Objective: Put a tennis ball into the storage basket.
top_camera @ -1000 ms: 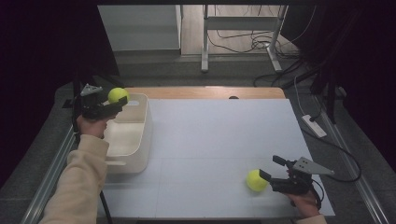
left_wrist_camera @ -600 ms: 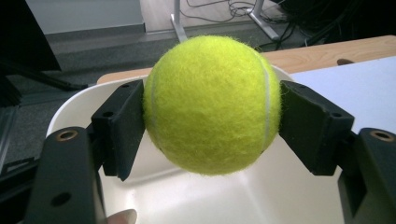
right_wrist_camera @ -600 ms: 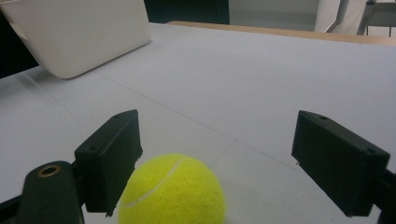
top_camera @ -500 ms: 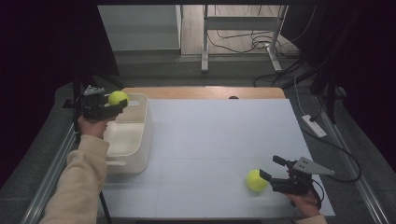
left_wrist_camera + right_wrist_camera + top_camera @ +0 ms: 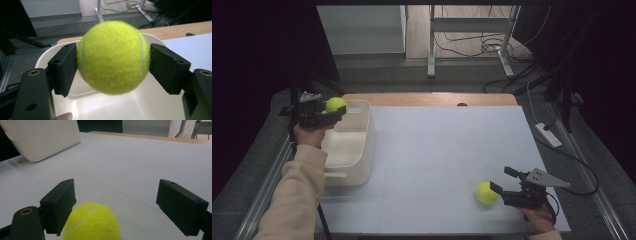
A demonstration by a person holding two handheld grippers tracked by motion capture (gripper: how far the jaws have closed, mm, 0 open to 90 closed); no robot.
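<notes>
The left hand-held gripper [image 5: 332, 114] has its two black, blocky jaws pressed against either side of a fuzzy yellow-green ball [image 5: 335, 104] — a round thing with a pale curved seam, held in the air over the far end of a smooth white plastic tub [image 5: 362, 150] with rounded corners. The tub sits at the left edge of the bench [image 5: 447, 145], whose top is a matte white sheet with faint lines and a strip of bare wood along the far edge. Beyond lie a grey floor, metal legs and loose cables. Near the front right corner, a second ball [image 5: 486, 193] rests on the sheet. The right hand-held gripper [image 5: 499, 191] is spread wide — the ball lies beside one jaw, well clear of the other.
</notes>
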